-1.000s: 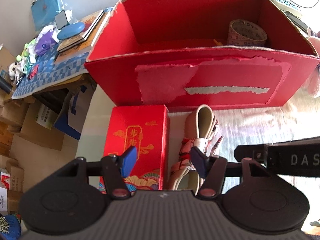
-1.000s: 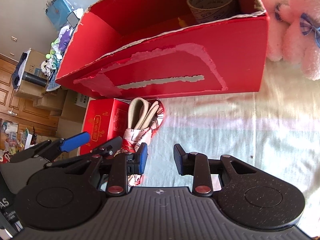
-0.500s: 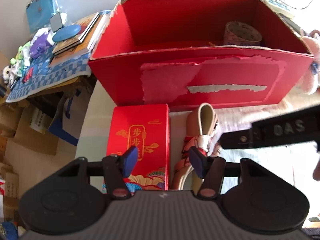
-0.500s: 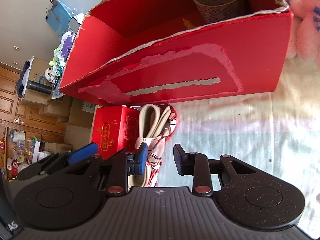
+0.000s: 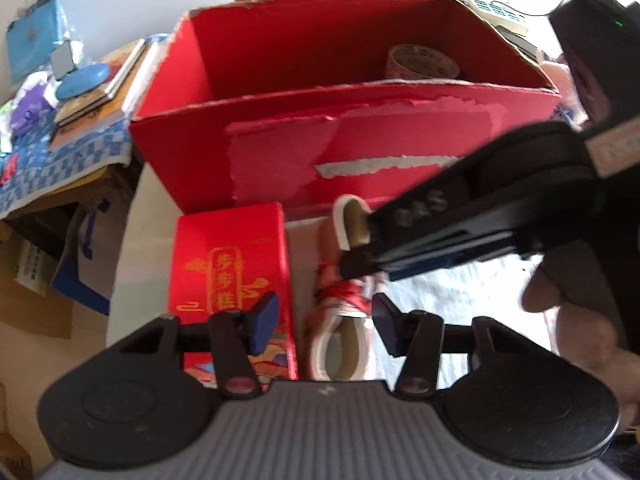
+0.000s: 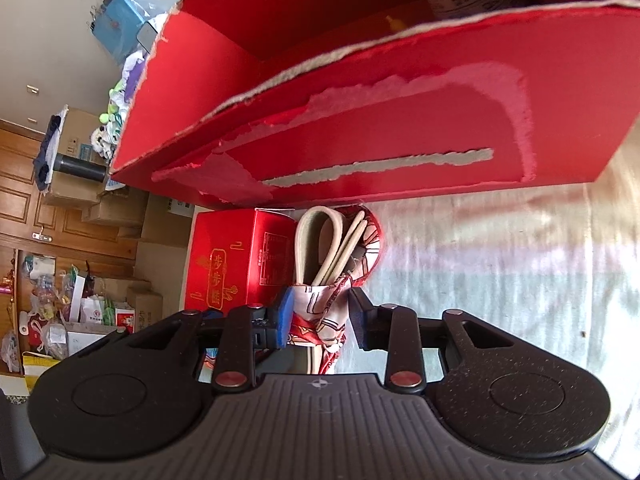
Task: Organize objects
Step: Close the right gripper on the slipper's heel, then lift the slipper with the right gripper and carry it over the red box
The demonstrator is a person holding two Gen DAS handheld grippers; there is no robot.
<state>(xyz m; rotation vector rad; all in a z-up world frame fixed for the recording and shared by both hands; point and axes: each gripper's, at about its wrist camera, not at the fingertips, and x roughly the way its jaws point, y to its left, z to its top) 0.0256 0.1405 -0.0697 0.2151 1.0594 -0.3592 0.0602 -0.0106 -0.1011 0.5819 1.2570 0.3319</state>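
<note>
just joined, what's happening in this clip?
A person is tidying items by a big open red box that has a tape roll inside. The right tool is open, its fingers either side of a coiled beige belt wrapped in a red patterned scarf, apparently about to grip it. The left tool hovers open nearby, holding nothing. A small red gift box sits beside the belt.

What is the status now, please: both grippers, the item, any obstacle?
Right gripper open, fingers straddling the coiled belt with scarf. Left gripper open, empty. Small red gift box close beside; large red box behind.
</note>
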